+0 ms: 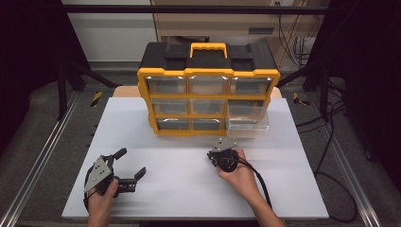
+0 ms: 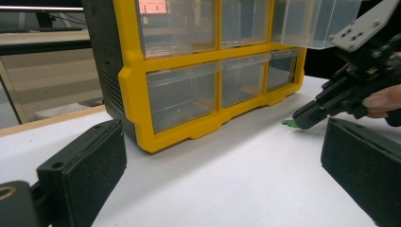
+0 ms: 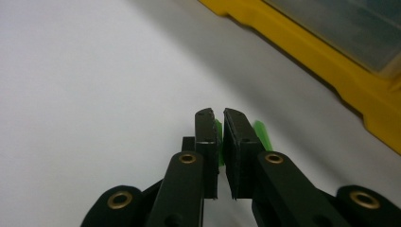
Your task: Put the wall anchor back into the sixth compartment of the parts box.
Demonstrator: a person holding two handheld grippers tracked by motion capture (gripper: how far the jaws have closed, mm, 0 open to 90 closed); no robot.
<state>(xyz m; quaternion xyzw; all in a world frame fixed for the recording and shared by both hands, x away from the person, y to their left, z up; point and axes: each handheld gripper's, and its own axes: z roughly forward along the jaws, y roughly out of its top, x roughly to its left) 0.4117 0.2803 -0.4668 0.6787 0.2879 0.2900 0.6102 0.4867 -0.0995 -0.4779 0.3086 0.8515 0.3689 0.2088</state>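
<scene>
- Yellow and black plastic make up the drawer organiser [image 1: 208, 90], which stands upright at the far middle of the white table [image 1: 156, 198]; a yellow handle [image 1: 208, 48] sits on its black top.
- Its front holds three rows of clear drawers. The right-hand clear drawer [image 1: 248, 115] of the middle row is pulled out toward the near side, overhanging the table; in the left gripper view it shows at the top right [image 2: 314, 21].
- The right gripper [image 1: 218, 150], held in the person's right hand [image 1: 239, 172], lies near the middle of the table, just in front of the organiser's lower right corner, its tips pointing down to the table surface.
- In the right gripper view its jaws are clenched almost together on a small green piece [image 3: 218, 137], which sits between the pads and sticks out to the right of them. The same green piece shows at the tip of that gripper in the left gripper view [image 2: 289, 123], resting on the table near the organiser's base.
- The left gripper [image 1: 131, 164] lies at the near left of the table, held by the left hand [image 1: 105, 196], well apart from the organiser. Its jaws are spread wide and grasp nothing; in its own view the two black pads [image 2: 85, 161] stand far apart with bare table between them.
- A black cable [image 1: 257, 179] trails from the right gripper toward the near right.
</scene>
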